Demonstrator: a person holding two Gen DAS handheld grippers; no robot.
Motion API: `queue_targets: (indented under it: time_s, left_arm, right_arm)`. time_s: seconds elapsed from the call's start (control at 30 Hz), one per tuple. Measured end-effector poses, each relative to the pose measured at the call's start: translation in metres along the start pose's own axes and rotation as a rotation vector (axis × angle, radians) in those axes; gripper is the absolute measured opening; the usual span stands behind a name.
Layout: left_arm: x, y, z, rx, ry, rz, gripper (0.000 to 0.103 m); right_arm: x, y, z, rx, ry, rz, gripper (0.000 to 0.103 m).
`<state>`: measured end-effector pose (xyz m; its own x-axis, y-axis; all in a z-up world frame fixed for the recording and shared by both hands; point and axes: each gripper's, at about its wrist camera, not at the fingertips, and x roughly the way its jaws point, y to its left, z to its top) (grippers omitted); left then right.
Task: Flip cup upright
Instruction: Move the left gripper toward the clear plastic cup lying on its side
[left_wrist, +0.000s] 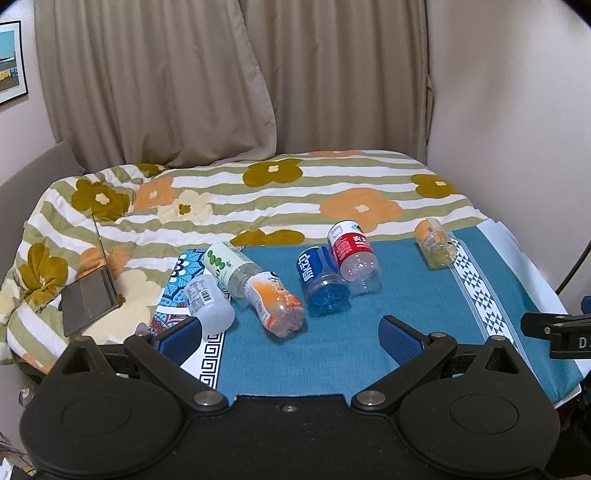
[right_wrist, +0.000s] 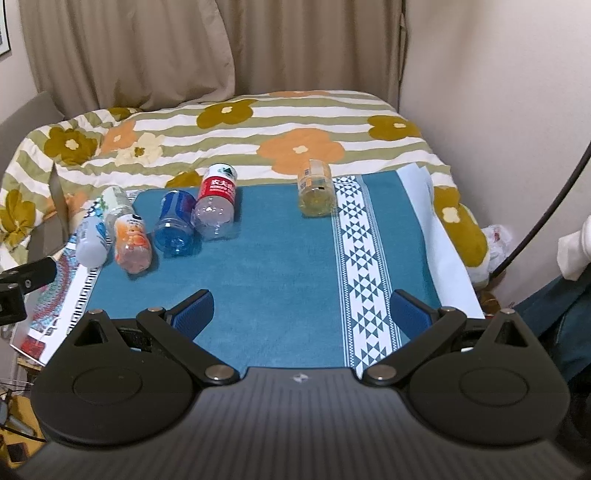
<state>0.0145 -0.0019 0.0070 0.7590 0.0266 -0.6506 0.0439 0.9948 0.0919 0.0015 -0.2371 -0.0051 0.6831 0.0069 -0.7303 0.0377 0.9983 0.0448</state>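
Several plastic bottles lie on their sides on a blue cloth (left_wrist: 406, 314) (right_wrist: 280, 266). From the left: a white bottle (left_wrist: 208, 302) (right_wrist: 88, 245), a green-label bottle (left_wrist: 229, 267), an orange-label bottle (left_wrist: 275, 304) (right_wrist: 132, 243), a blue bottle (left_wrist: 321, 282) (right_wrist: 175, 225), a red-label bottle (left_wrist: 354, 254) (right_wrist: 216, 206). A yellowish bottle (left_wrist: 434, 243) (right_wrist: 316, 190) lies apart at the right. My left gripper (left_wrist: 291, 334) is open and empty, just short of the orange and blue bottles. My right gripper (right_wrist: 303, 308) is open and empty over bare cloth.
A flowered striped quilt (left_wrist: 258, 195) (right_wrist: 258, 136) covers the bed behind the cloth. A laptop (left_wrist: 90, 299) stands open at the left. Curtains (left_wrist: 166, 74) and a wall close the back and right. The other gripper shows at the right edge (left_wrist: 561, 332) and the left edge (right_wrist: 22, 284).
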Motion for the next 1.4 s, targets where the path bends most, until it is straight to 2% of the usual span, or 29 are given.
queue_targets:
  time_s: [0.2, 0.37, 0.43, 0.63, 0.73, 0.87, 0.97, 1.27, 1.4]
  left_arm:
    - [0.006, 0.002, 0.006, -0.046, 0.032, 0.046, 0.103]
    - [0.023, 0.008, 0.008, -0.095, 0.082, 0.086, 0.103]
    - [0.031, 0.014, 0.010, -0.122, 0.111, 0.079, 0.103]
    - [0.052, 0.039, 0.021, -0.140, 0.114, 0.128, 0.103]
    - [0.066, 0.057, 0.029, -0.176, 0.113, 0.101, 0.103]
    - [0.093, 0.078, 0.040, -0.177, 0.148, 0.085, 0.103]
    - [0.118, 0.092, 0.044, -0.184, 0.199, 0.067, 0.103]
    - [0.199, 0.138, 0.044, -0.328, 0.380, -0.013, 0.102]
    - [0.224, 0.147, 0.041, -0.341, 0.439, -0.042, 0.101]
  right_arm:
    - [0.005, -0.009, 0.015, -0.058, 0.012, 0.034, 0.103]
    - [0.014, -0.015, 0.021, -0.145, -0.041, 0.041, 0.103]
    - [0.023, -0.016, 0.025, -0.168, -0.029, 0.034, 0.103]
    - [0.045, -0.014, 0.033, -0.185, 0.021, 0.045, 0.103]
    - [0.058, -0.011, 0.038, -0.154, 0.061, 0.045, 0.103]
    - [0.065, -0.006, 0.044, -0.075, 0.062, 0.067, 0.103]
    - [0.077, 0.006, 0.051, -0.068, 0.079, 0.042, 0.103]
    - [0.114, 0.027, 0.062, 0.049, 0.175, -0.009, 0.103]
    - [0.130, 0.036, 0.062, 0.071, 0.212, -0.026, 0.103]
